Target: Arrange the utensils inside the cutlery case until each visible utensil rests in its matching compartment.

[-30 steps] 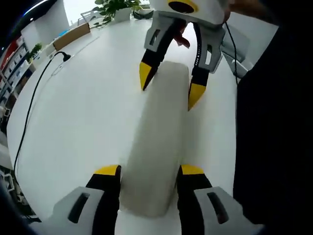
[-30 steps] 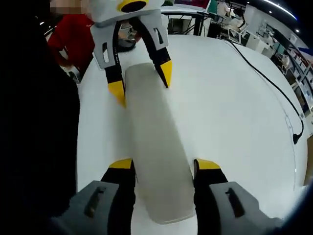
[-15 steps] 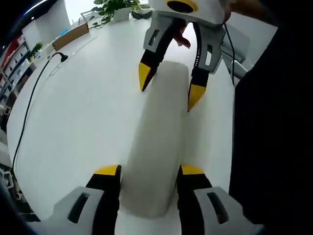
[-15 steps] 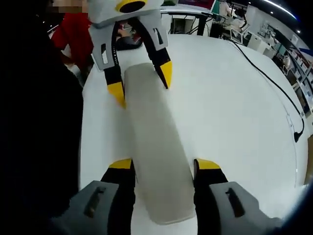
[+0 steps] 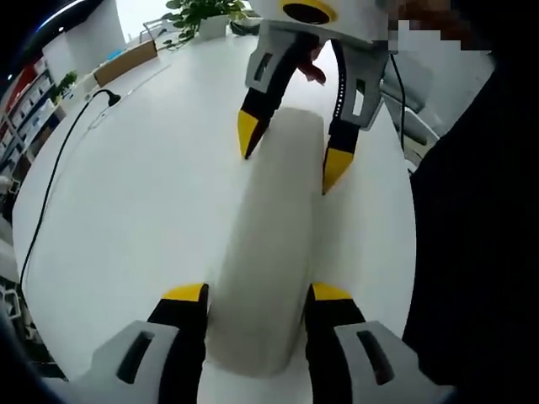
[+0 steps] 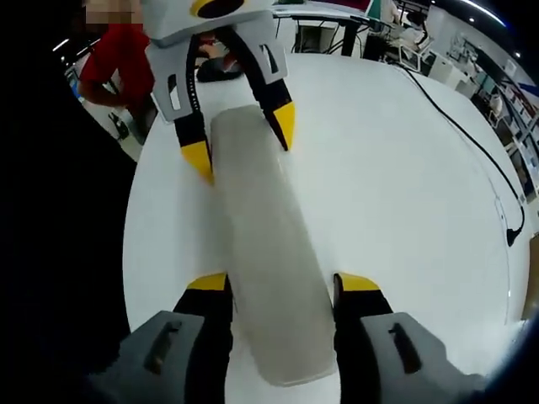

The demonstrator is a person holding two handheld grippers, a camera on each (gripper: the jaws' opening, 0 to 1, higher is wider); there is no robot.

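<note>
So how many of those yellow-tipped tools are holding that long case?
2. The left tool straddles one end of the closed cutlery case; the right tool straddles the opposite end. Contact can't be confirmed.

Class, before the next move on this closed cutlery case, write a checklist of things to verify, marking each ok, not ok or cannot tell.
1. Left tongs straddle one end of the cutlery case: ok.
2. Right tongs straddle the other end: ok.
3. Jaws pressed on the case: cannot tell.
4. Case rests on the white table: ok.
5. Utensils visible: not ok, the lid is shut.
6. Black cable away from the case: ok.
</note>
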